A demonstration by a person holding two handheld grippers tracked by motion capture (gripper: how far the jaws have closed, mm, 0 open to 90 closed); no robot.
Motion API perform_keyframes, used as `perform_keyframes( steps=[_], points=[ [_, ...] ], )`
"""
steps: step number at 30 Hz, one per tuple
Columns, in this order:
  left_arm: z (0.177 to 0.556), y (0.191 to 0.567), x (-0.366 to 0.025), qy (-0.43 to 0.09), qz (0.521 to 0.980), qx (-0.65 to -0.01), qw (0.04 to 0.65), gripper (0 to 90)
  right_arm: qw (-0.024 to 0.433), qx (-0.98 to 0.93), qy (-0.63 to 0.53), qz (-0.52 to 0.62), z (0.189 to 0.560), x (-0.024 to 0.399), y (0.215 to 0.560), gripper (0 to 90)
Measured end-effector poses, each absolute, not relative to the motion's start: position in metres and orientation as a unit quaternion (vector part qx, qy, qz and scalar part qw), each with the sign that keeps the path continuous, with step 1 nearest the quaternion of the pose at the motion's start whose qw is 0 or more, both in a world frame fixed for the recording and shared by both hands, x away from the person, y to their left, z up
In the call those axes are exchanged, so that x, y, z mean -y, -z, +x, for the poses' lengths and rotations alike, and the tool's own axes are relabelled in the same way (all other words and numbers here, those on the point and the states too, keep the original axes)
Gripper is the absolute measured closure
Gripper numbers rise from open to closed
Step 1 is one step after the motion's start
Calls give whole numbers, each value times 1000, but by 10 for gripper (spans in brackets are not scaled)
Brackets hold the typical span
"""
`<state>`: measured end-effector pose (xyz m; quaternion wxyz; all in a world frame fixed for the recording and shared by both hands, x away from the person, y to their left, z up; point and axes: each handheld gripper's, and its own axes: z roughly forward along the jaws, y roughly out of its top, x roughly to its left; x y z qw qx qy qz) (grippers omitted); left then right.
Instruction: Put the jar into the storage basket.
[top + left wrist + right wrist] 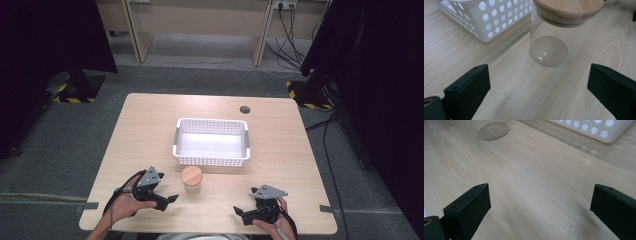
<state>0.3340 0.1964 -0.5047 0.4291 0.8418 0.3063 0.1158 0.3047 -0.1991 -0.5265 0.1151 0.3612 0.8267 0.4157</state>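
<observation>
On the pale wooden desk point(150, 125), a clear glass jar with round wooden lid point(192, 179).
Just behind the jar, a white perforated plastic basket point(212, 142); left claw point(171, 199) and right claw point(238, 211) flank the jar, jaws spread, gripping nothing.

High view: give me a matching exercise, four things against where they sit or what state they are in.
Things:
1. basket
2. jar
3. left gripper
4. right gripper

Places or states:
A. open, at the near left of the table
B. lid on, standing just in front of the basket
C. white, empty, mid-table
D. open, at the near right of the table

Pairs: 1-C, 2-B, 3-A, 4-D
</observation>
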Motion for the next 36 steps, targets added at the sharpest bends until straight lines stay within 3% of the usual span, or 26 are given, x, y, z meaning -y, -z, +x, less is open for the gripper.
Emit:
perform_keyframes(
  steps=[36],
  points=[
    [358,472,-139,-111,868,-266,405,47,112,-827,-416,360,305,199,527,32]
  ],
)
